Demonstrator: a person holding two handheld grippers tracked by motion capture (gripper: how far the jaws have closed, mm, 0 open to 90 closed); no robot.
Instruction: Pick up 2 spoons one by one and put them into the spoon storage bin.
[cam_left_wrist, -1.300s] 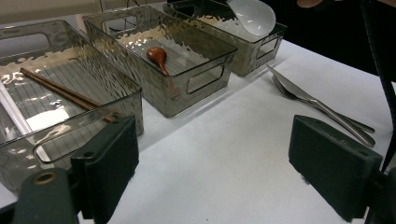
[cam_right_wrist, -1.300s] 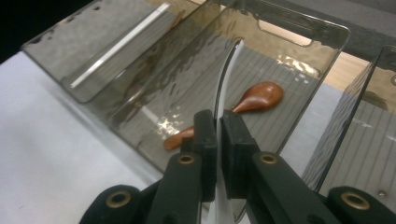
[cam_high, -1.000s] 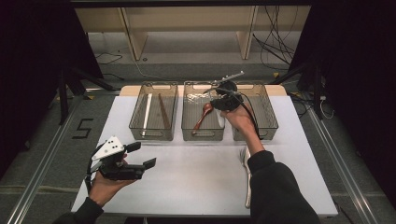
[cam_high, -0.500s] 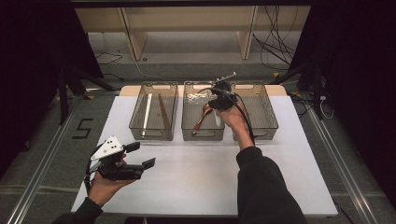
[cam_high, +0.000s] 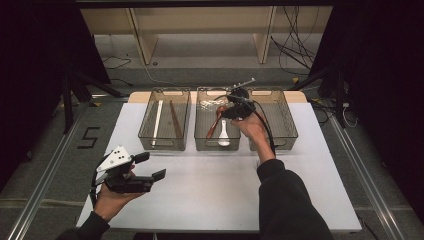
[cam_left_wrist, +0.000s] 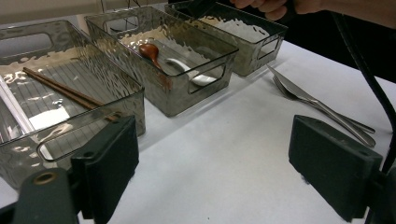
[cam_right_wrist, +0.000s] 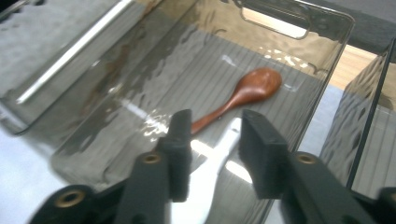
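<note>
White table (cam_high: 210, 200), dark room, shelving at 12 o'clock. My right gripper (cam_high: 235, 107) has moved forward since a second ago, now over middle bin (cam_high: 200, 142), jaws parted, straddling white spoon (cam_right_wrist: 205, 179) without pinching; I judge spoon just dropped there, sorting continues. Left gripper (cam_high: 145, 172) unchanged at 7 o'clock, spread, empty. Count: three bins; middle bin two spoons, white plus wooden spoon (cam_right_wrist: 243, 95); left bin (cam_high: 145, 137) brown chopsticks (cam_left_wrist: 65, 91), white stick (cam_high: 157, 120); knife and fork (cam_left_wrist: 313, 102) on table.

Left gripper (cam_high: 145, 170): held low in the left hand (cam_high: 112, 197), jaws spread wide, nothing between them. Right gripper (cam_high: 231, 107): well forward of it on an extended arm, jaws parted, white handle between, contact unclear.
</note>
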